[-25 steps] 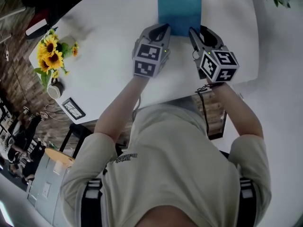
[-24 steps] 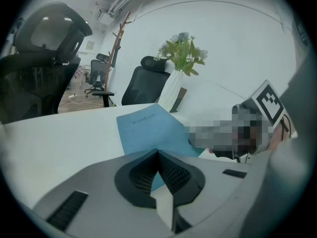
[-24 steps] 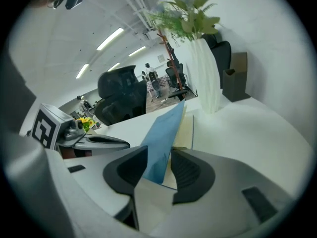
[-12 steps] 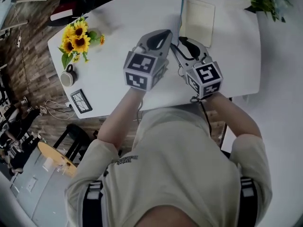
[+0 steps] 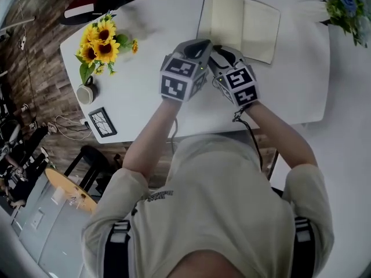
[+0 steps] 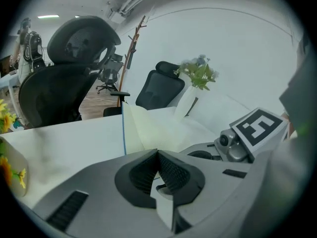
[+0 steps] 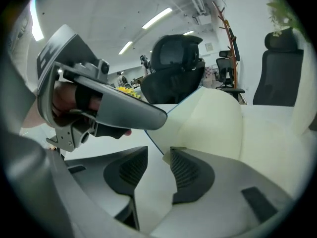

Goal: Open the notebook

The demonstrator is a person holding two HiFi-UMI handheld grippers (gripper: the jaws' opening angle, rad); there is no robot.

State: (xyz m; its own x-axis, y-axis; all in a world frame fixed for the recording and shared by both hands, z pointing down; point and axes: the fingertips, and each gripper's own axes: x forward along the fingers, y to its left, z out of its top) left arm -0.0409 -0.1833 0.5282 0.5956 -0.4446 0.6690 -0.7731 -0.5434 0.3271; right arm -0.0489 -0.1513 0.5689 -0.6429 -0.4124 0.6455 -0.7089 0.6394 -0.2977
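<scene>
The notebook [image 5: 242,23] lies open on the white table [image 5: 145,91], just ahead of both tools' tips, cream pages up; its right half rests flat, while the left cover, blue at the edge, stands tilted up rather than laid down, as the left gripper view shows; so the opening looks nearly done, with that cover left to settle. It looks thin and light, the cover soft enough to bend, the pages apt to flop back or crease, and the whole likely to slide on the smooth top; the safest hold seems the cover's free near edge, or a gentle press close to the spine. The right gripper [image 5: 223,52] has its jaws parted, nothing pinched, the cover's near corner just at one pad's tip [image 7: 173,155]; the left gripper [image 5: 203,44], touching-close beside it, has its jaws clenched together on nothing. Well off to the left gripper's side stand sunflowers [image 5: 101,42] and a mug [image 5: 86,91].
</scene>
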